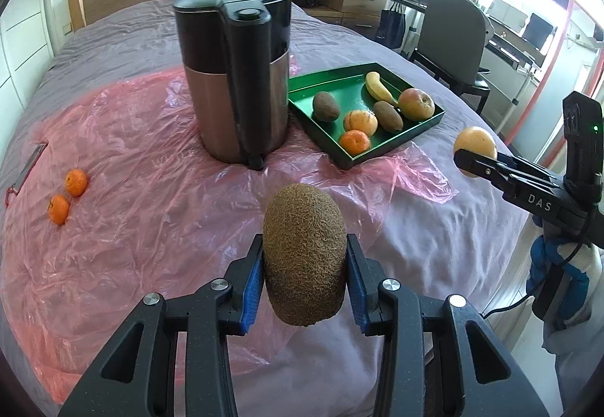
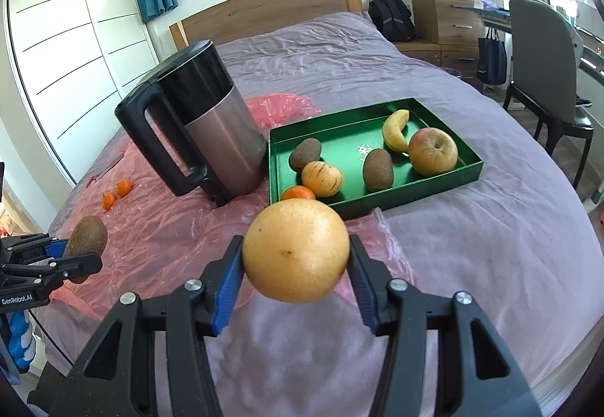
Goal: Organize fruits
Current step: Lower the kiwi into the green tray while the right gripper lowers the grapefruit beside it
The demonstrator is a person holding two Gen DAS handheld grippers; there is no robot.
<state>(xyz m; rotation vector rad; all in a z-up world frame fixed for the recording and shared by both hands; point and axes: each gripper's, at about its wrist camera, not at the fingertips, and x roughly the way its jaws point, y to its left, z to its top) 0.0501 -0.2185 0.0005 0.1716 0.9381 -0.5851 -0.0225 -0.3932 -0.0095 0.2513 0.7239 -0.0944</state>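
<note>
You hold a fuzzy brown kiwi [image 1: 304, 258] upright and a round yellow-orange fruit [image 2: 295, 250] clear of the bed; a green tray [image 1: 362, 156] holds six fruits, and two mandarins [image 1: 67, 196] lie well apart on pink plastic.

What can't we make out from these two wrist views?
- Kettle spout side: hidden by its own body in both views.
- Small orange in the tray: in the right wrist view, mostly behind the held yellow fruit.
- White mark on the tray floor: too small to read.
- Person: cut off at the frame edge; only the gloved hand shows in the left wrist view.
- Bed surface under each gripper: hidden by the kiwi and fingers.
</note>
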